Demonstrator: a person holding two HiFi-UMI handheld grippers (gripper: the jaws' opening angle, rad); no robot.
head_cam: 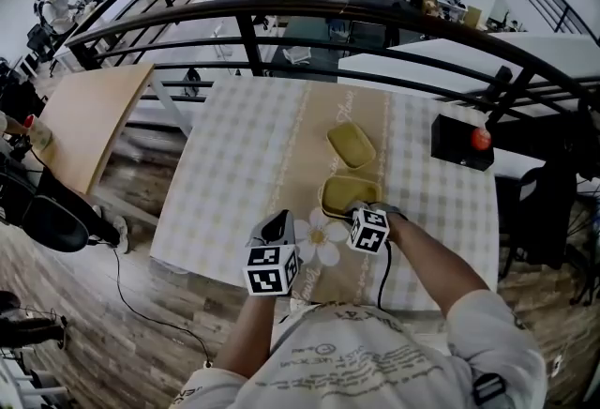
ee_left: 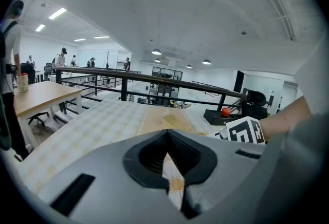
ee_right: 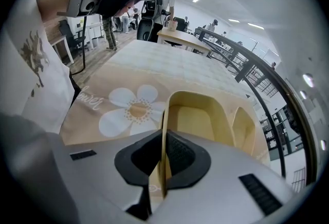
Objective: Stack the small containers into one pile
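Right jaws: nearly closed, pinching the thin near wall of the near container (ee_right: 196, 117); the right gripper (ee_right: 163, 159) points steeply down at it.
Near container: yellow, open side up and empty, on the cloth (ee_right: 169, 66) just beyond the flower print (ee_right: 134, 110). Whether it has left the cloth cannot be told.
Far container (ee_right: 247, 124): same colour and shape, just behind the near one and apart from it. It looks open side up too.
Left jaws: together, with nothing between them; only cloth shows through the slit.
Left gripper (ee_left: 169, 169): hovers low near the table's front edge, beside the right gripper and short of both containers.
Done so far: nothing is stacked. From the head view the two containers lie separately along the cloth's middle strip.
Step in hand: judged to be the pickup of the near container by its rim.
Left to do: lift it, carry it over the far container, nest it inside and let go.
Count: only two containers show, so one nesting should finish the pile.
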